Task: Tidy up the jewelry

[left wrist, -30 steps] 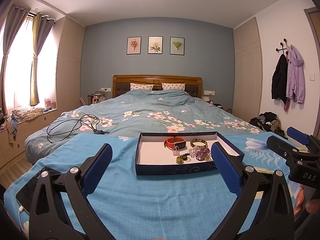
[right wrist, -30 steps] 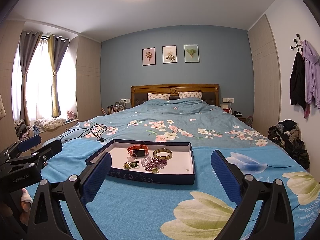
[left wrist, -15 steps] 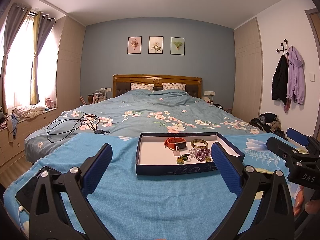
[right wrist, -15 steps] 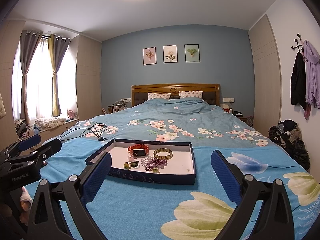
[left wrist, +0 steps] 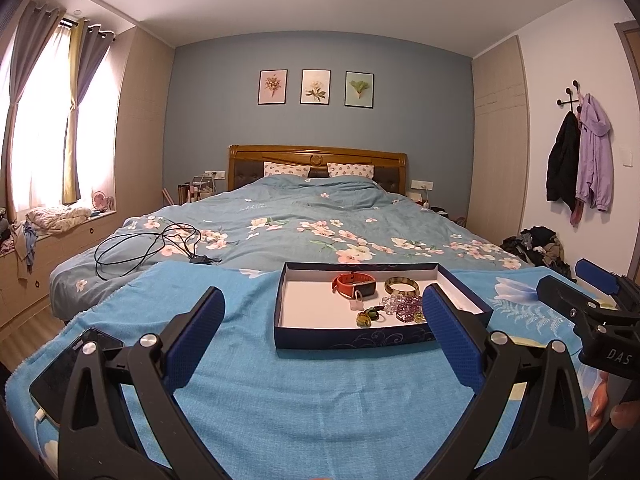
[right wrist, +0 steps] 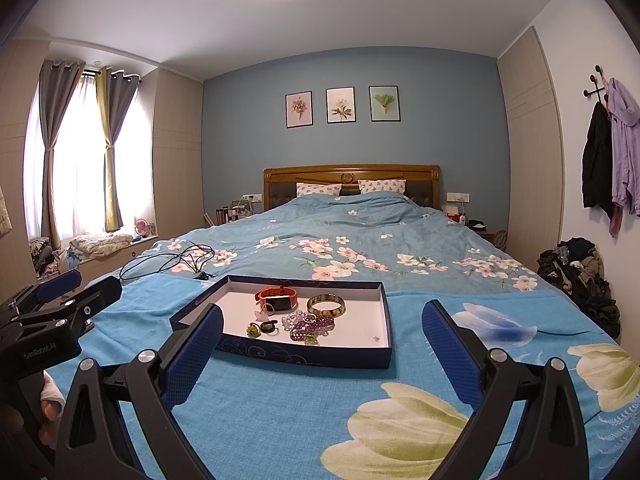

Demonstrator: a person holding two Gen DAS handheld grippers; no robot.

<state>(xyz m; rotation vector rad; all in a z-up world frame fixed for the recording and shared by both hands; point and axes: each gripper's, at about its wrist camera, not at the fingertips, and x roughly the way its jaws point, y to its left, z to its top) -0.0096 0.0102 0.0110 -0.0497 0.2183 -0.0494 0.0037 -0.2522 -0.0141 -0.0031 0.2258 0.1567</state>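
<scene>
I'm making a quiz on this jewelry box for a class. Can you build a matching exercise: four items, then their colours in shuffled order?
Items:
1. watch band
2. bangle
3. beaded bracelet
4. box outer wall

Colours:
A. purple
B. dark blue
C. orange-red
D. brownish gold

Pairs: 1-C, 2-D, 3-A, 4-B

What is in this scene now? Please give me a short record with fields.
place: bed with a blue towel spread on it
container: dark blue box, open, on the towel
contents: orange watch, brown bangle, purple beads, small green pieces
left hand-held gripper: open, empty
right hand-held gripper: open, empty
other: black cable
</scene>
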